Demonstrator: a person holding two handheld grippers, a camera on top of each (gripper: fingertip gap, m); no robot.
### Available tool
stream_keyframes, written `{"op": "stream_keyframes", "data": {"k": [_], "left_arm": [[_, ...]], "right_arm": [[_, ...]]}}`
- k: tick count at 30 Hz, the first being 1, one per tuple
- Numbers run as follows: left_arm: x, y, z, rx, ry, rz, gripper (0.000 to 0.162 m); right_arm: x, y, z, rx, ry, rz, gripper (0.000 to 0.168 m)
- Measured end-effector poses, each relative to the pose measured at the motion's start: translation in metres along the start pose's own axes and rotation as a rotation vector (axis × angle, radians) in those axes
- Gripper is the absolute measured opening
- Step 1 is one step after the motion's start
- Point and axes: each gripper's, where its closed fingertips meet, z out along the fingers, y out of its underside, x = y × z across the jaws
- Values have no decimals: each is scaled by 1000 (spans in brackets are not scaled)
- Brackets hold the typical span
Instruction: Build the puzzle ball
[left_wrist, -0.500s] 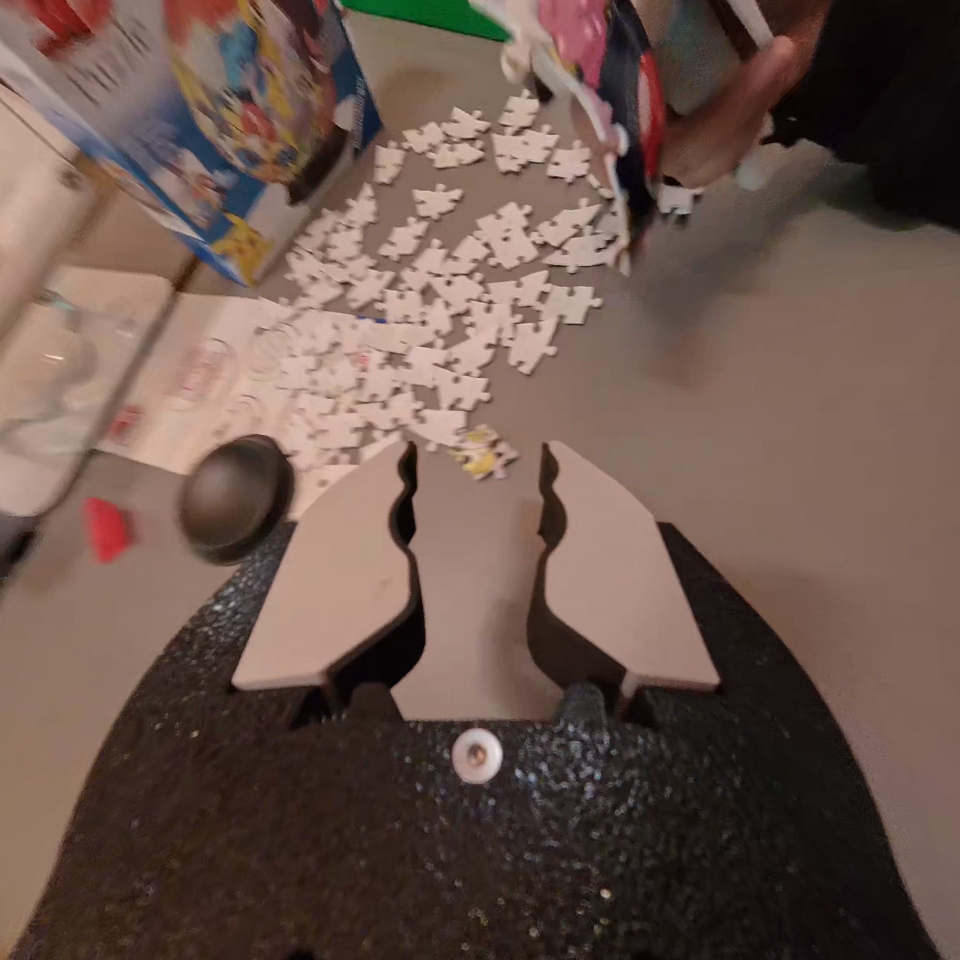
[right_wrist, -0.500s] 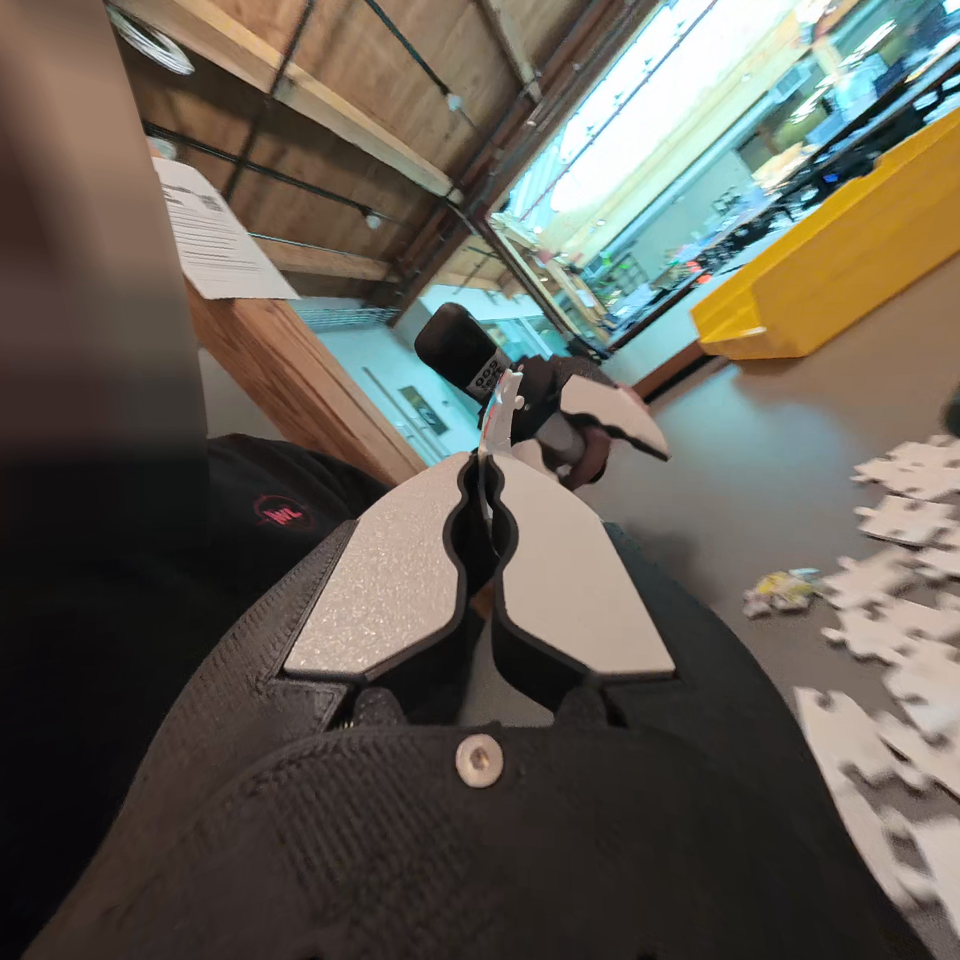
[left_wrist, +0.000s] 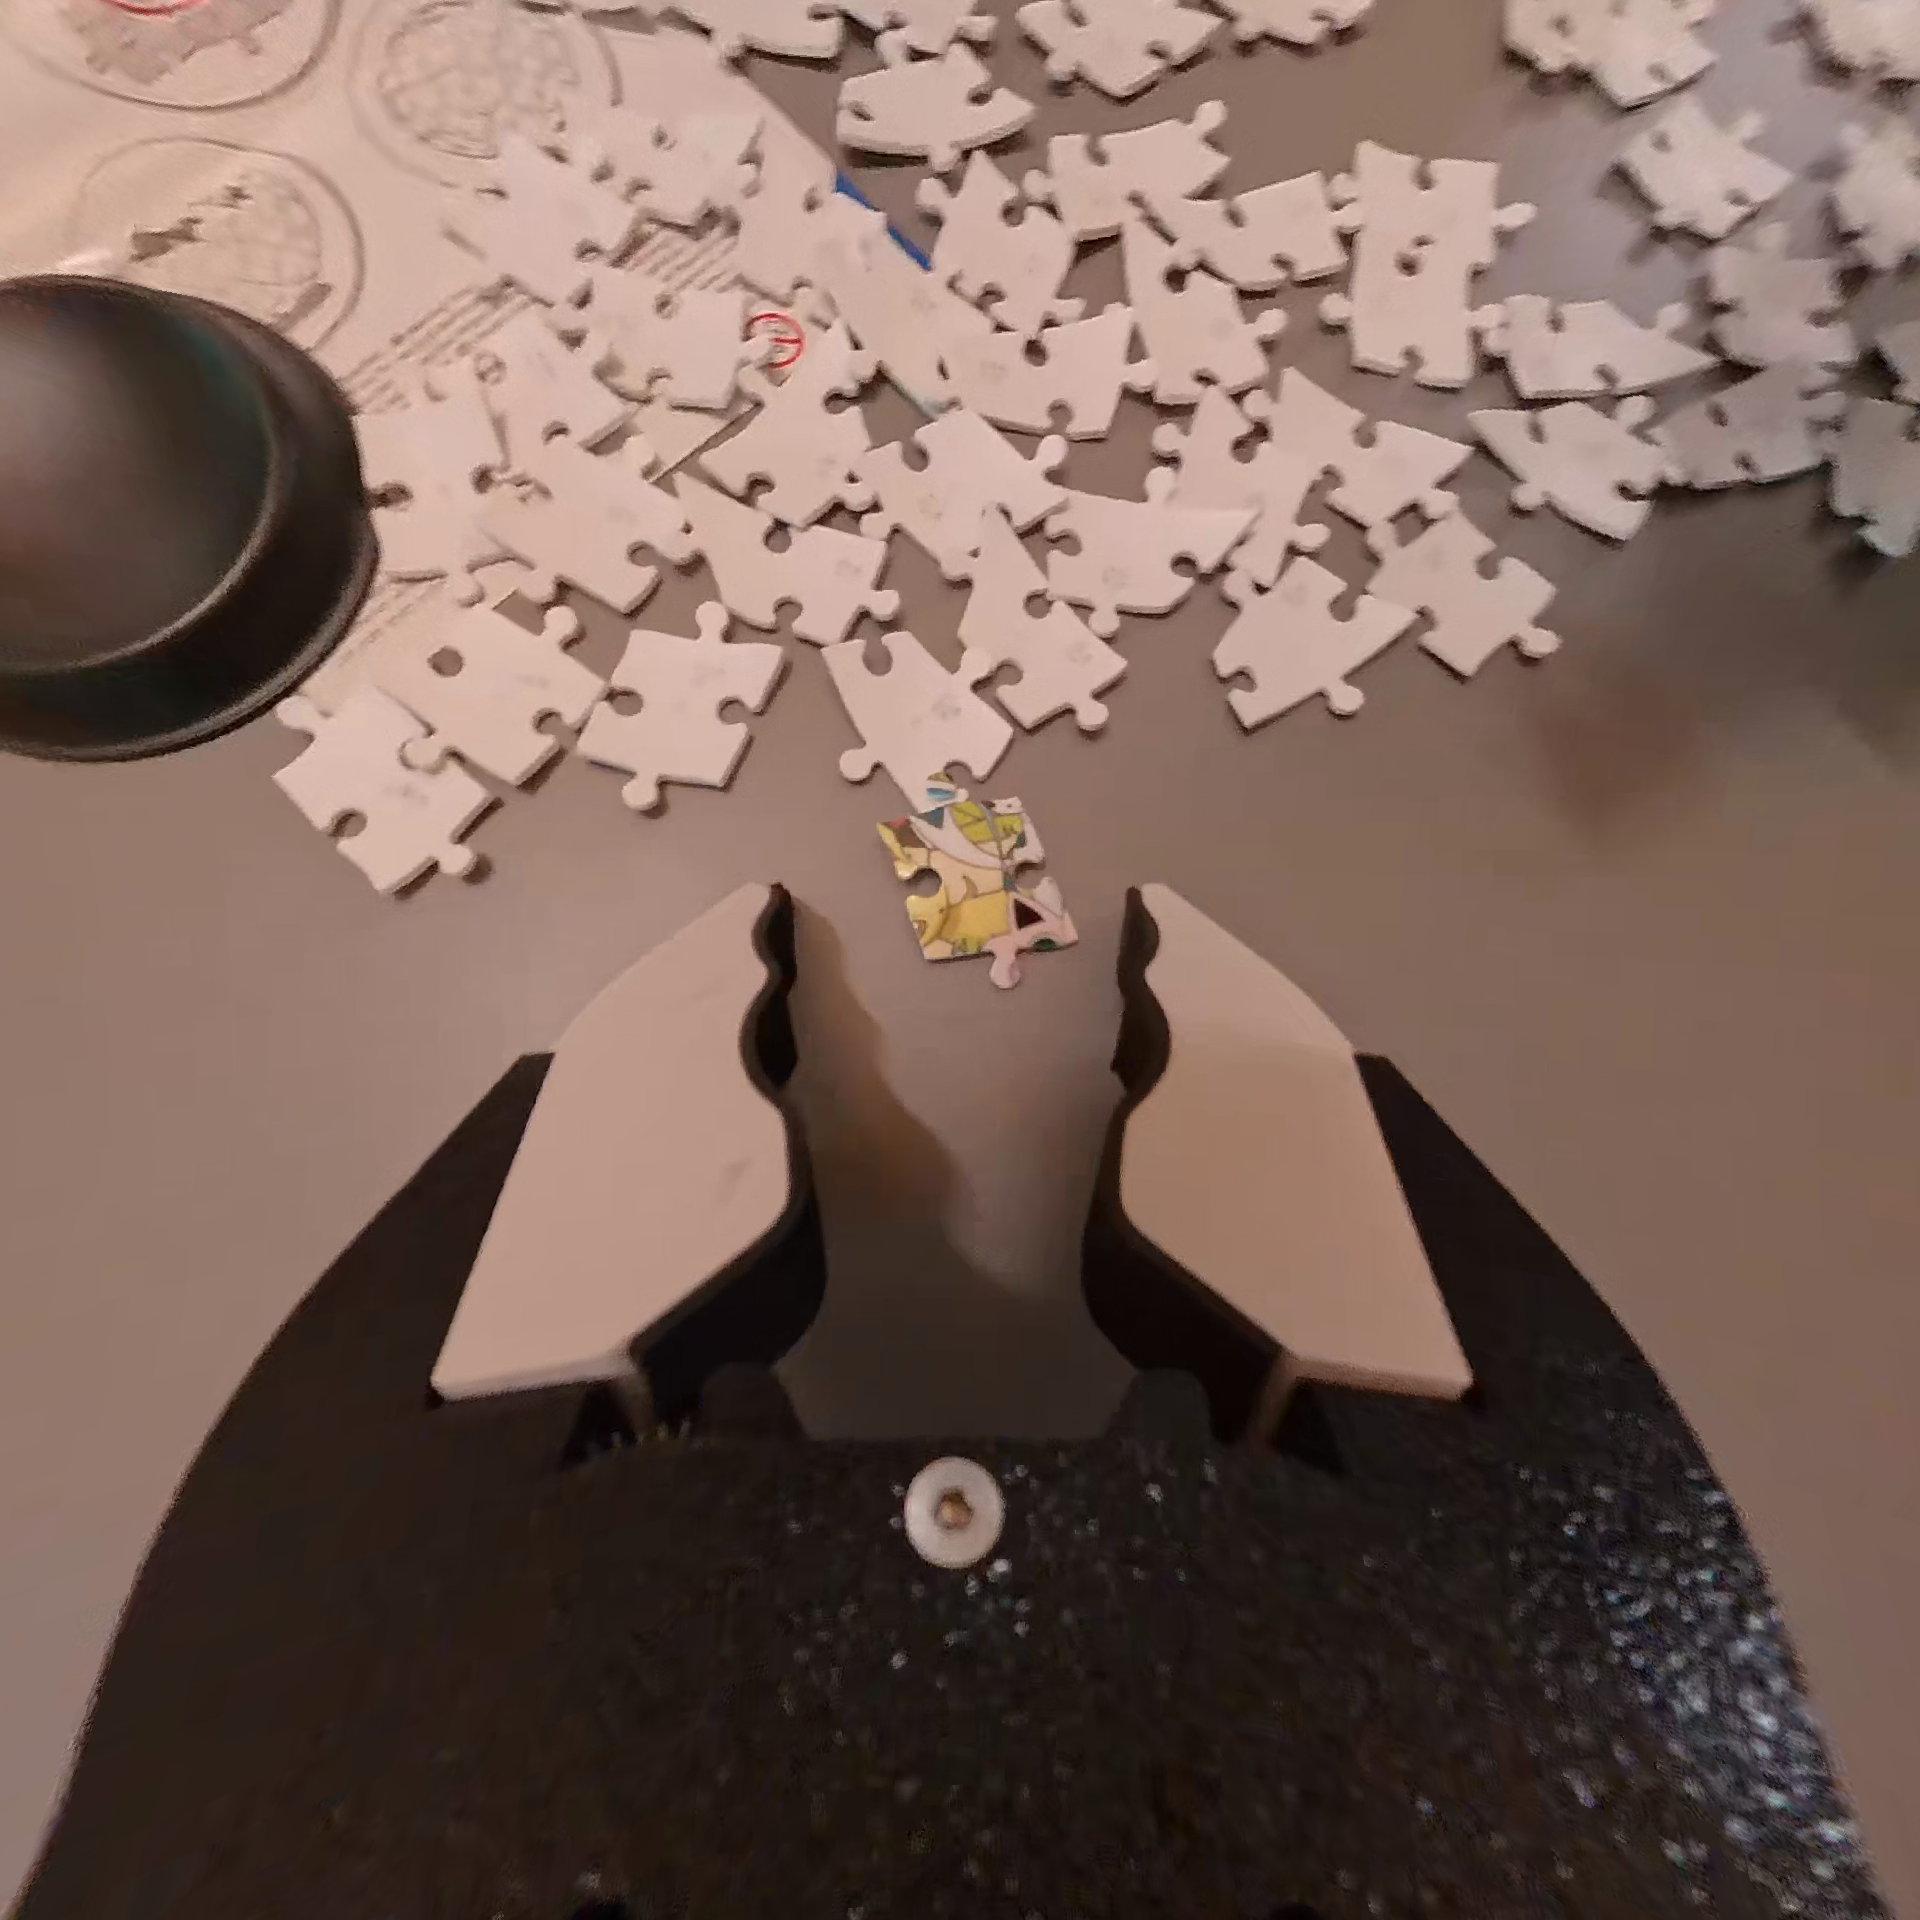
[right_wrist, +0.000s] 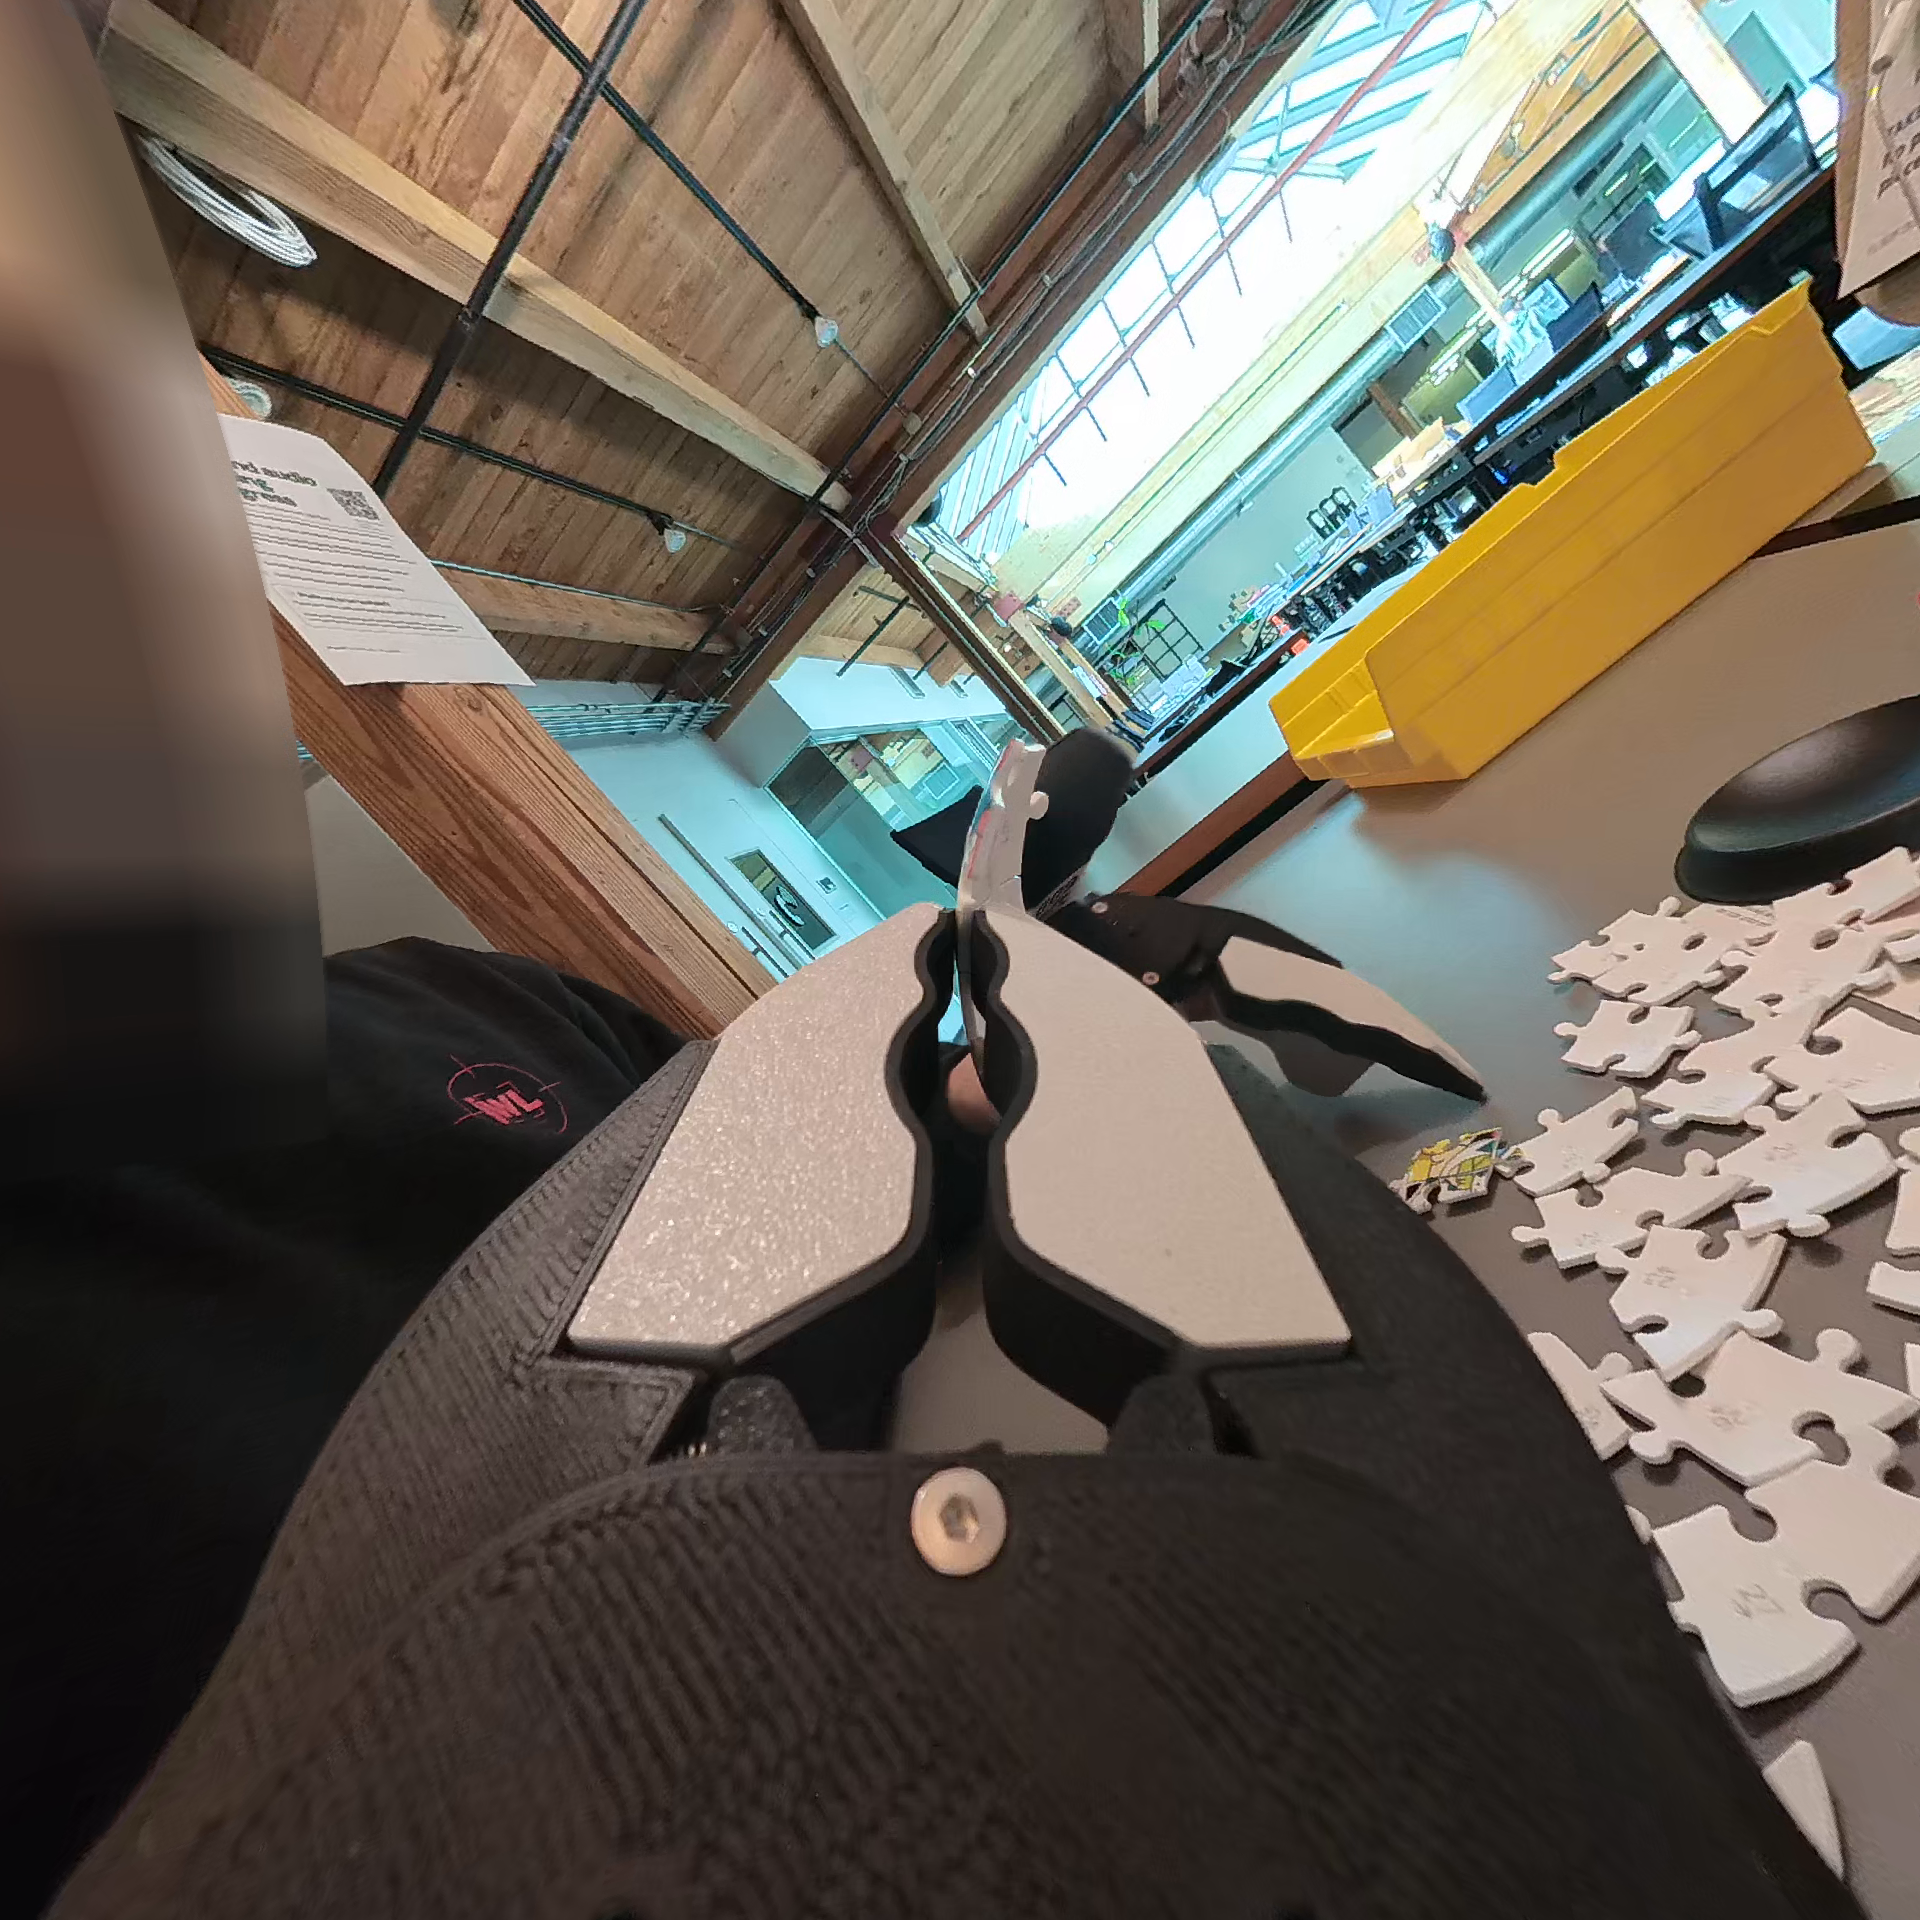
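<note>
1. Closest thing in the left wrist view is the left gripper (left_wrist: 954, 914). Its jaws are spread wide with nothing between them, and it sits low over the grey table (left_wrist: 1455, 987).
2. Just past its fingertips and lined up with the gap lies a small colourful piece (left_wrist: 975, 881), yellow and white, picture side up. It looks like two pieces joined. It isn't touching either finger.
3. Right behind that starts the big scatter of white puzzle pieces (left_wrist: 935, 499), all blank side up, many overlapping. The colourful one touches the nearest white piece at its far edge.
4. Off to the left there's a black dome stand (left_wrist: 135, 520) resting partly on a printed instruction sheet (left_wrist: 208, 156), and some white pieces lie on that sheet too.
5. Over in the right wrist view, the right gripper (right_wrist: 964, 920) is pinched closed on a curved puzzle section (right_wrist: 1000, 821) that sticks up edge-on from its tips, raised off the table.
6. Beyond it you can see the other gripper lower down near the table, jaws apart, with the colourful piece just beside it.
7. Farther back is a yellow bin (right_wrist: 1579, 582) on the table, then a wooden post (right_wrist: 499, 790) with a paper sheet (right_wrist: 353, 561) on it.
</note>
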Motion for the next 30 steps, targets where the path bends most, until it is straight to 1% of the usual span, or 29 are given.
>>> {"op": "stream_keyframes", "data": {"k": [2, 3, 4, 7, 11, 14, 16, 17, 19, 22, 25, 27, 30], "left_arm": [[-3, 1, 0, -8, -59, 8, 53], [-2, 1, 0, -8, -63, 8, 50], [-1, 2, 0, -11, -59, 10, 42], [5, 4, -2, -25, -29, 58, 29], [5, 11, -11, -34, -23, 262, 28], [13, 17, -25, -16, 75, 496, 28], [26, 28, -38, -2, 202, 701, 28], [32, 34, -44, 1, 275, 776, 28], [41, 47, -55, -9, 420, 840, 28], [38, 51, -57, -21, 482, 823, 28], [34, 51, -57, -32, 484, 768, 31], [30, 45, -56, -9, 439, 689, 48], [19, 36, -54, -16, 302, 501, 54]], "right_arm": [[0, 0, 0, -2, 3, -5, 3], [0, 0, 1, -5, 5, -7, 3], [0, 1, 1, -7, 5, -9, 3], [-1, 0, 0, -5, 1, -10, 3], [-1, -1, 0, 1, 0, -8, 3], [-2, 0, 1, -6, -8, -9, 2], [-3, 2, 3, -13, -16, -5, 2], [-3, 3, 5, -18, -21, 0, 2], [-2, 7, 8, -27, -34, 19, 2], [-8, 8, 13, -12, -99, 54, 3], [-13, 7, 15, -2, -142, 69, 3], [-11, 8, 16, -2, -136, 68, 3], [-10, 7, 15, -1, -130, 67, 3]]}}
